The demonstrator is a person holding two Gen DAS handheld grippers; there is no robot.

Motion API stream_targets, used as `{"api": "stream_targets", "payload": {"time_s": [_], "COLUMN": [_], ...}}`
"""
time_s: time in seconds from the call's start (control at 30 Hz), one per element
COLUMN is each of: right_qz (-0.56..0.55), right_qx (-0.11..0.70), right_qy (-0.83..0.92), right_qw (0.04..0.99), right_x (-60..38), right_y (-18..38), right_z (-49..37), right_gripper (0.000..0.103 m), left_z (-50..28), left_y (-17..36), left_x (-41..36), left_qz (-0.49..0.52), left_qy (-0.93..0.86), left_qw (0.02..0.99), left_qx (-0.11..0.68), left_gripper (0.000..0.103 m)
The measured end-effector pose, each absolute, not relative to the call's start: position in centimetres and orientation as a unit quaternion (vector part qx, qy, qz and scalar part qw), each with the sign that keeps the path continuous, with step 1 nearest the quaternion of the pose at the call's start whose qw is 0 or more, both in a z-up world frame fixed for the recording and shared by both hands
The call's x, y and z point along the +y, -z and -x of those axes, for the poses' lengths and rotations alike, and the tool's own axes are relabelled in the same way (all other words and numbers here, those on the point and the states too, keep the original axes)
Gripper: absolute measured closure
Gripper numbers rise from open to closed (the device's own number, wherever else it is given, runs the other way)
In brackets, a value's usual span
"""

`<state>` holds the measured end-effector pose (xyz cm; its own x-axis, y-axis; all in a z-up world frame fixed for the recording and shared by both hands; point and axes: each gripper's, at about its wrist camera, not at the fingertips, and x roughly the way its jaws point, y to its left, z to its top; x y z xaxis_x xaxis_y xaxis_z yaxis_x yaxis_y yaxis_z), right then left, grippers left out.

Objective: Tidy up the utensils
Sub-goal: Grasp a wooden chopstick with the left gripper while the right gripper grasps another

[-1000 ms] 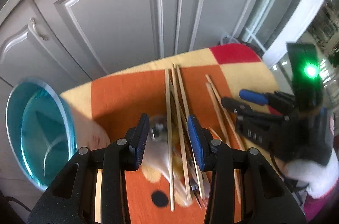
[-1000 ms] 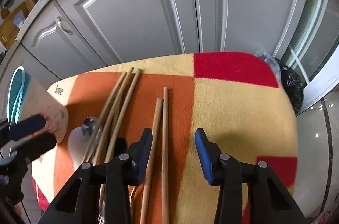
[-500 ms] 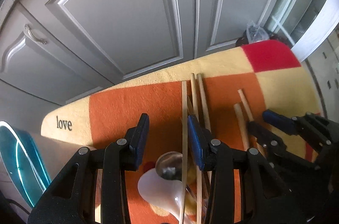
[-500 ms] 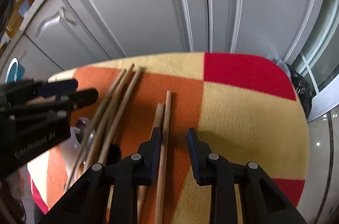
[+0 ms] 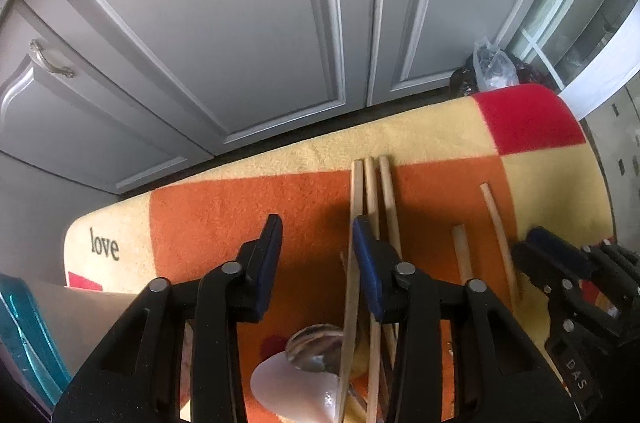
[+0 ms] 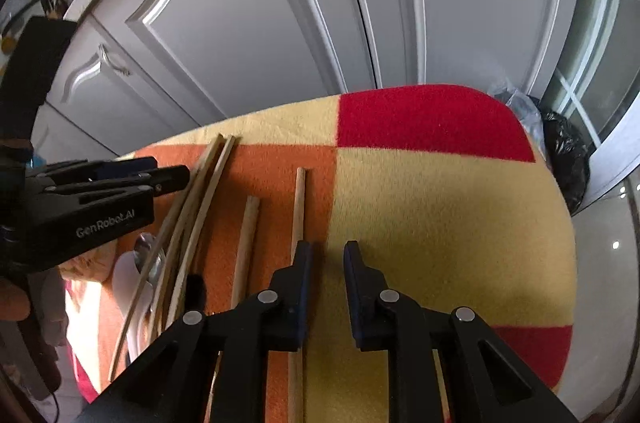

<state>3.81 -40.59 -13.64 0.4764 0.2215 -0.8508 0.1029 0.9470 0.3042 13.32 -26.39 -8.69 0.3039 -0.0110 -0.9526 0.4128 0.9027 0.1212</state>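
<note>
Several wooden chopsticks lie on a checked orange, yellow and red cloth (image 5: 224, 207). A bundle of three chopsticks (image 5: 372, 183) reaches the far edge. My left gripper (image 5: 316, 251) points down over it, jaws closing. One thin chopstick (image 5: 350, 287) runs just inside the right pad, and the left pad is clear of it. A metal spoon (image 5: 316, 343) and a white spoon (image 5: 296, 387) lie below. My right gripper (image 6: 328, 259) hovers over yellow cloth, jaws closing on nothing. A chopstick (image 6: 298, 207) passes under its left finger, with another chopstick (image 6: 248, 235) further left.
Grey cabinet doors (image 5: 224, 35) stand right behind the cloth's far edge. A teal bin (image 5: 24, 335) sits low at the left. A black bag (image 6: 568, 159) lies on the floor at the right. My left gripper (image 6: 168, 171) shows at the left of the right wrist view.
The left gripper has moved along the chopstick bundle toward its far ends and sunk lower, and its jaws have narrowed. The right jaws have narrowed too, and the chopstick is no longer between them.
</note>
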Motion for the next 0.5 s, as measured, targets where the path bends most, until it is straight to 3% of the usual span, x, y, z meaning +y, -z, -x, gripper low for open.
{"api": "stream_targets", "payload": {"time_s": [0.07, 0.17, 0.3, 0.37, 0.5], "right_qz": [-0.161, -0.147, -0.131, -0.131, -0.15], "right_qx": [0.511, 0.512, 0.509, 0.511, 0.504], "right_qy": [-0.037, -0.042, -0.054, -0.06, -0.07], "right_qw": [0.843, 0.845, 0.849, 0.848, 0.848], "right_x": [-40.6, -40.1, -39.8, -39.9, -40.6], "right_y": [13.6, 13.7, 13.7, 13.6, 13.2], "right_z": [-4.2, -5.5, -6.4, -6.2, -4.7], "right_gripper": [0.087, 0.087, 0.088, 0.1, 0.1], "left_z": [-13.1, -13.1, -12.5, -11.9, -10.7], "left_y": [8.5, 8.6, 7.6, 6.7, 5.6], "left_x": [-26.6, -27.1, -25.8, -25.3, -24.8], "left_qz": [-0.176, -0.172, -0.128, -0.117, -0.125], "left_qy": [0.145, 0.152, 0.165, 0.172, 0.178], "left_qw": [0.784, 0.781, 0.78, 0.784, 0.789], "left_qx": [0.578, 0.581, 0.59, 0.584, 0.574], "left_gripper": [0.095, 0.1, 0.102, 0.102, 0.102]}}
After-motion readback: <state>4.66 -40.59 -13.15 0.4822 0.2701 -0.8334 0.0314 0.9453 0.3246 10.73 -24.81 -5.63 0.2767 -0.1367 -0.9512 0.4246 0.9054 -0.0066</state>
